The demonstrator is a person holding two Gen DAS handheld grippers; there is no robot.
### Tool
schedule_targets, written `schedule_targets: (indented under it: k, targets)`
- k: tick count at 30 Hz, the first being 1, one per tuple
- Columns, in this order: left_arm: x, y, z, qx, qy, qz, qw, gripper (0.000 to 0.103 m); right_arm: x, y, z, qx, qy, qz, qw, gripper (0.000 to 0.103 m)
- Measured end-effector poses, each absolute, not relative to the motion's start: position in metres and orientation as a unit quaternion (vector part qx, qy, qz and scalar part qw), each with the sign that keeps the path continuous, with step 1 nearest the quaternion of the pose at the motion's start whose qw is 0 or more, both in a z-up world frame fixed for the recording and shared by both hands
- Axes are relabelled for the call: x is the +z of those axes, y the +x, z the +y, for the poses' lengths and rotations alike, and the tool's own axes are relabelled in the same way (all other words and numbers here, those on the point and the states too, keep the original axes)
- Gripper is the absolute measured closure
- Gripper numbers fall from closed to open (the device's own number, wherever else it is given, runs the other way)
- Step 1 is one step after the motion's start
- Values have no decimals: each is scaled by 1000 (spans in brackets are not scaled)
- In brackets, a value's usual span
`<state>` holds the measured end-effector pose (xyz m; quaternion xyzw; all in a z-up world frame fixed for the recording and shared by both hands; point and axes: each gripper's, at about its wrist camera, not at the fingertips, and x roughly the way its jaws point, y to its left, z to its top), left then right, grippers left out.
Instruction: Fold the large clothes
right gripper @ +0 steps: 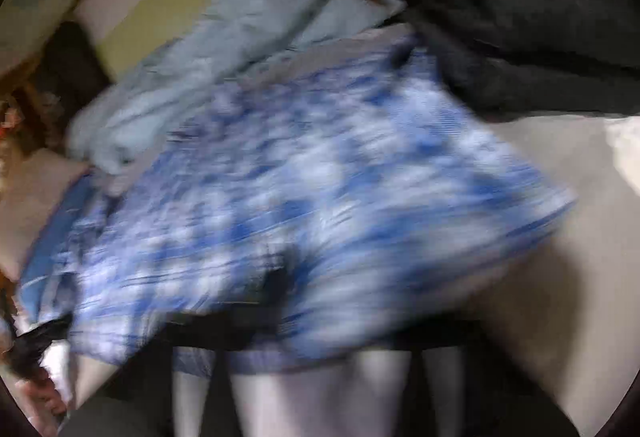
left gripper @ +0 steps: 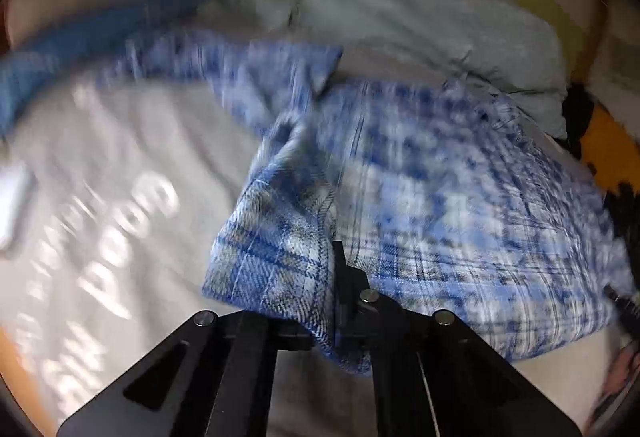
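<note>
Blue-and-white plaid shirt [left gripper: 440, 197] lies spread across the grey bed sheet [left gripper: 120, 165], in front of a pale blue garment [left gripper: 380, 5] and a dark one [right gripper: 520, 17]. My left gripper [left gripper: 340, 269] has its jaws clamped on a fold at the shirt's near edge. My right gripper [right gripper: 276, 285] is blurred under the plaid cloth, jaws closed on it.
</note>
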<state>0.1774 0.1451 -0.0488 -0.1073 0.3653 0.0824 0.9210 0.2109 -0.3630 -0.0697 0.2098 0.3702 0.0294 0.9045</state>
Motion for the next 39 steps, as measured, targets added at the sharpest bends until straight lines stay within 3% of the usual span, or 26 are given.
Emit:
schedule_targets:
  k: [3, 7, 14, 19, 20, 22, 23, 24, 25, 26, 27, 29, 33, 39]
  targets:
    - [-24, 154, 131, 88, -75, 341, 933, 98, -63, 200, -378, 46, 247, 354, 901, 99]
    - [-9, 126, 127, 126, -24, 319, 939, 98, -29, 163, -351, 48, 136, 326, 934, 100]
    - [-40, 107, 145, 84, -67, 404, 909, 99, -29, 109, -328, 30, 59, 360, 931, 100]
    - [-29, 123, 150, 71, -87, 396, 911, 96, -44, 114, -333, 18, 73, 384, 920, 98]
    - [-27, 123, 155, 72, -95, 391, 913, 91, -41, 114, -332, 17, 68, 375, 924, 98]
    - [-22, 120, 156, 84, -104, 382, 915, 70, -33, 109, -329, 5, 42, 353, 935, 92]
    - [-19, 119, 159, 87, -111, 373, 917, 54, -31, 105, -327, -2, 32, 346, 938, 80]
    - [-15, 112, 163, 88, -115, 364, 920, 47, -28, 101, -326, -21, 17, 337, 941, 64]
    - [-12, 105, 162, 91, -113, 354, 924, 47, -25, 101, -328, -35, 13, 334, 942, 55]
    - [-7, 102, 161, 100, -103, 342, 929, 43, -23, 100, -329, -37, 16, 333, 942, 40]
    - [-2, 97, 160, 111, -89, 329, 934, 33, -19, 99, -335, -44, 26, 327, 944, 34]
    - [7, 90, 159, 127, -68, 302, 943, 24, -11, 94, -338, -63, 17, 301, 952, 29]
    - [29, 90, 159, 104, -58, 274, 954, 20, 14, 76, -340, -79, -6, 229, 970, 1]
    - [74, 118, 167, 115, -38, 247, 962, 7, 43, 83, -330, -40, -18, 214, 976, 0]
